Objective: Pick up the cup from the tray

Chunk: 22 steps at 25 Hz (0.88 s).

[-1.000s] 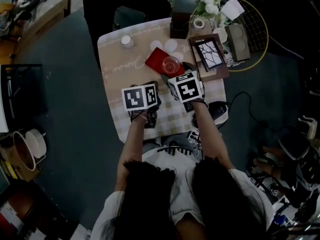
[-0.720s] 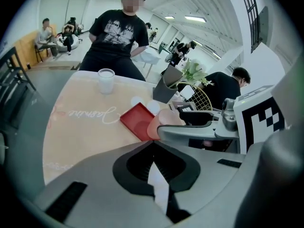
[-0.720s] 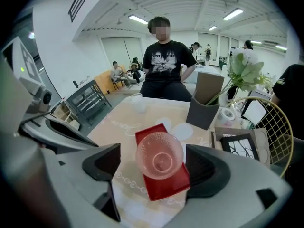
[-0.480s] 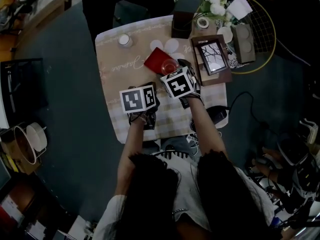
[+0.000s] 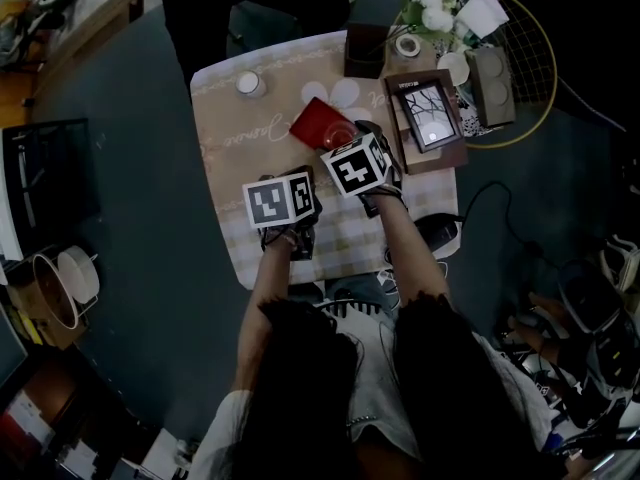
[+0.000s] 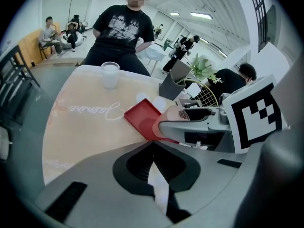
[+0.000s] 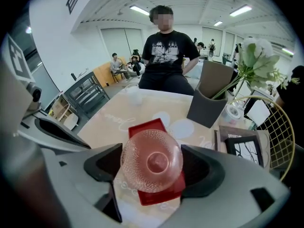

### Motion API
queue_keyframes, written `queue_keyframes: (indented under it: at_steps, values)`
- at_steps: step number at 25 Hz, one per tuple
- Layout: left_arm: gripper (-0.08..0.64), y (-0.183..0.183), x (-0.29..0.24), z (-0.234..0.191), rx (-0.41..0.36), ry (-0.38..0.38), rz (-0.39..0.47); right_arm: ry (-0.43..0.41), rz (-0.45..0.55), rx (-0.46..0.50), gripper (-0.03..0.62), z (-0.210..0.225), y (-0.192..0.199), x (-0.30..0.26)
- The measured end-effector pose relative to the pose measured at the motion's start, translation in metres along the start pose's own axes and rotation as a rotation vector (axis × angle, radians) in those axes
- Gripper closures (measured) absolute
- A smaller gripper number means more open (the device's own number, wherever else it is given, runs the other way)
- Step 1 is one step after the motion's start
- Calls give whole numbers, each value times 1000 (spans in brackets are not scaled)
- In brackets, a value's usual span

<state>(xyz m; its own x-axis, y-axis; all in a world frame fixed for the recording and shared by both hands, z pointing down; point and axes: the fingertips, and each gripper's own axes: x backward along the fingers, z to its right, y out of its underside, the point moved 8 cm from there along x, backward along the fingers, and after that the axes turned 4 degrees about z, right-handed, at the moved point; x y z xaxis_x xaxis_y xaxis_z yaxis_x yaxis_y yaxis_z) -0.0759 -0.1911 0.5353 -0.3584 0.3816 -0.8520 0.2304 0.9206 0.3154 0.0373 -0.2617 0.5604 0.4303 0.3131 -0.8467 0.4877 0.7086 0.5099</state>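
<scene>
The cup [image 7: 152, 161] is clear dimpled glass, seen end-on between the jaws of my right gripper [image 7: 152, 167]. Both jaws press its sides, just above the near end of the red tray [image 7: 151, 127]. In the head view the tray [image 5: 316, 121] lies mid-table, and the cup [image 5: 343, 135] shows at its near corner, half hidden by the right gripper [image 5: 347, 144]. My left gripper [image 6: 153, 163] is shut with nothing in it and rests over the checked cloth left of the right one. From the left gripper view I see the tray [image 6: 138, 117].
A white cup [image 5: 248, 83] stands at the table's far left. A dark vase [image 5: 364, 48] with flowers [image 5: 425, 13], a tape roll [image 5: 405, 45] and a framed picture [image 5: 428, 116] crowd the right side. A person [image 7: 168, 56] stands at the far edge.
My right gripper has moved forward to the tray's near corner and closed round the cup. The left gripper has barely shifted.
</scene>
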Motion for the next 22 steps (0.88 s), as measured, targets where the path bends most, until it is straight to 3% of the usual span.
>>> queue_keyframes:
  at_steps: [9, 13, 22]
  values:
    - [556, 11, 4, -5, 24, 13, -13, 6, 12, 72, 201, -6, 9, 18]
    - [555, 13, 10, -6, -5, -7, -9, -6, 14, 94, 201, -11, 15, 31]
    - [556, 38, 18, -4, -12, 23, -31, -10, -20, 119, 201, -39, 43, 50]
